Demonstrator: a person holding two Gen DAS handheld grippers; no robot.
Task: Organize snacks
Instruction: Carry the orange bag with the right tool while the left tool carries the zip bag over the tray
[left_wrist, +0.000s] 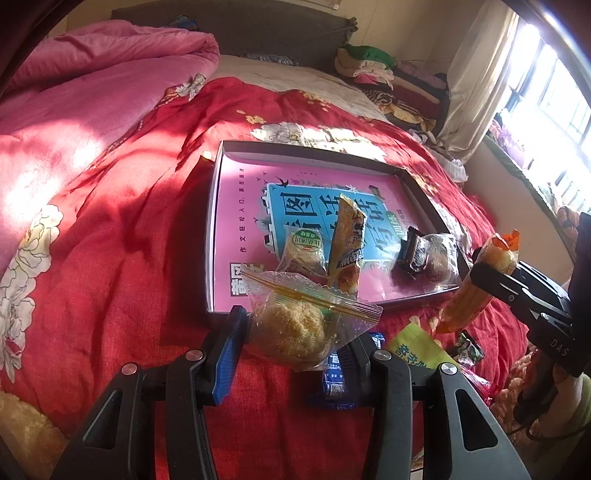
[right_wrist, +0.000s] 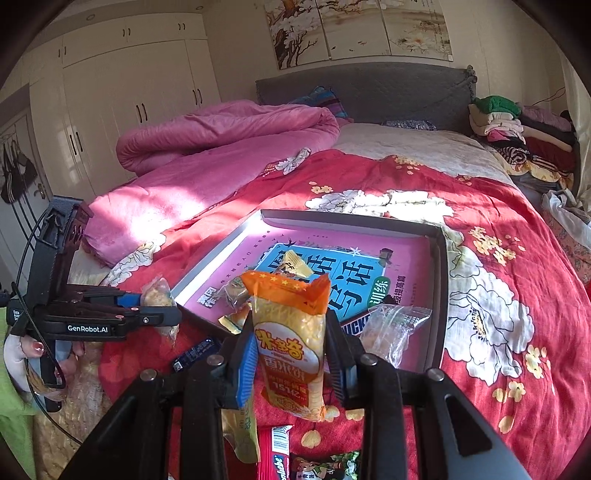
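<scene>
My left gripper (left_wrist: 295, 328) is shut on a round crumbly pastry in a clear wrapper (left_wrist: 291, 325), held just above the red bedspread in front of the shallow box (left_wrist: 216, 206). The box has a pink and blue printed bottom and holds several snacks: a green-labelled pastry (left_wrist: 304, 251), a long orange packet (left_wrist: 347, 240), a dark bar (left_wrist: 415, 253) and a clear-wrapped bun (left_wrist: 439, 258). My right gripper (right_wrist: 291, 328) is shut on an upright orange and yellow snack bag (right_wrist: 291, 332), near the box's front edge (right_wrist: 439, 295). In the right wrist view, the left gripper (right_wrist: 162, 308) is at the left.
Loose packets lie on the bedspread near me: a blue one (left_wrist: 334, 380), a green and yellow one (left_wrist: 417, 350), a red one (right_wrist: 275, 454). A rolled pink quilt (right_wrist: 229, 136) lies at the back left and a pile of folded clothes (right_wrist: 517, 129) at the back right.
</scene>
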